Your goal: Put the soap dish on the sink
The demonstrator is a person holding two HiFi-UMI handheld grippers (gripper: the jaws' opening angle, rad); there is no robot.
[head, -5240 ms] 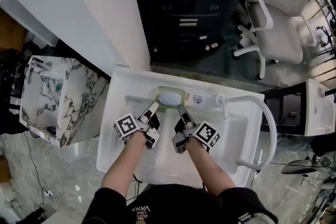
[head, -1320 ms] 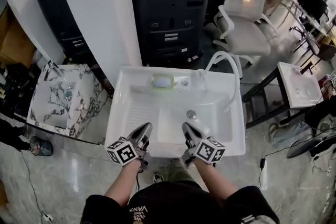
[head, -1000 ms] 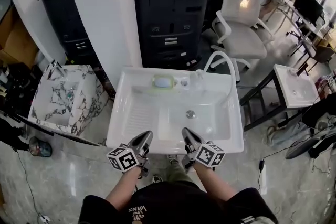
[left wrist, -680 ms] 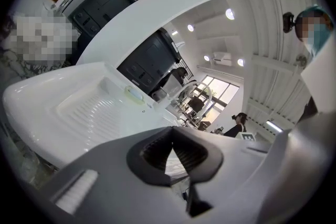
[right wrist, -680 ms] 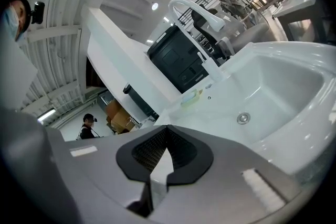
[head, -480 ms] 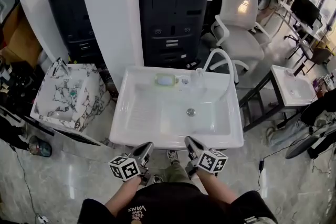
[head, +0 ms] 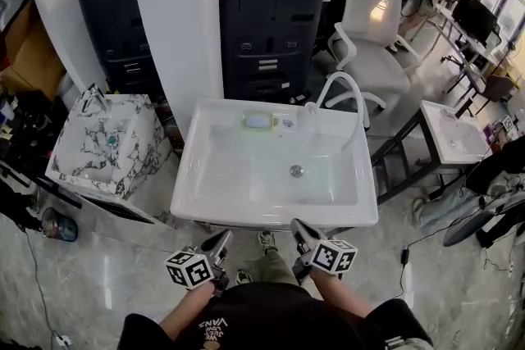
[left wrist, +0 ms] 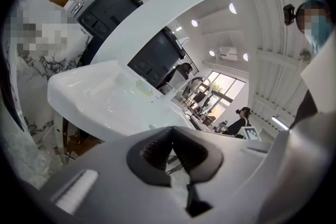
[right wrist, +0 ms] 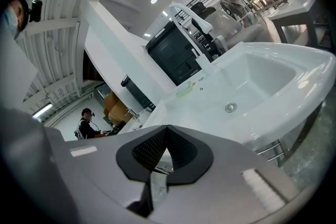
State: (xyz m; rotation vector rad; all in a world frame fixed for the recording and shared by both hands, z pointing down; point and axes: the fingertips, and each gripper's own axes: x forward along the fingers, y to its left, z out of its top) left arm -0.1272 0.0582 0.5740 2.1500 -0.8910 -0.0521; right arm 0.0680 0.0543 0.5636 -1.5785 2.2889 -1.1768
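While soap dish sits on sink, L gripper & R gripper pressed together, empty

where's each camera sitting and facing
Head view: on the head, steeply down at the sink; left gripper and right gripper show.
Left gripper view: on that gripper, facing the sink from in front; its shut jaws show.
Right gripper view: same from front right; shut jaws show.
Shared: all three see the soap dish on the sink's back ledge.
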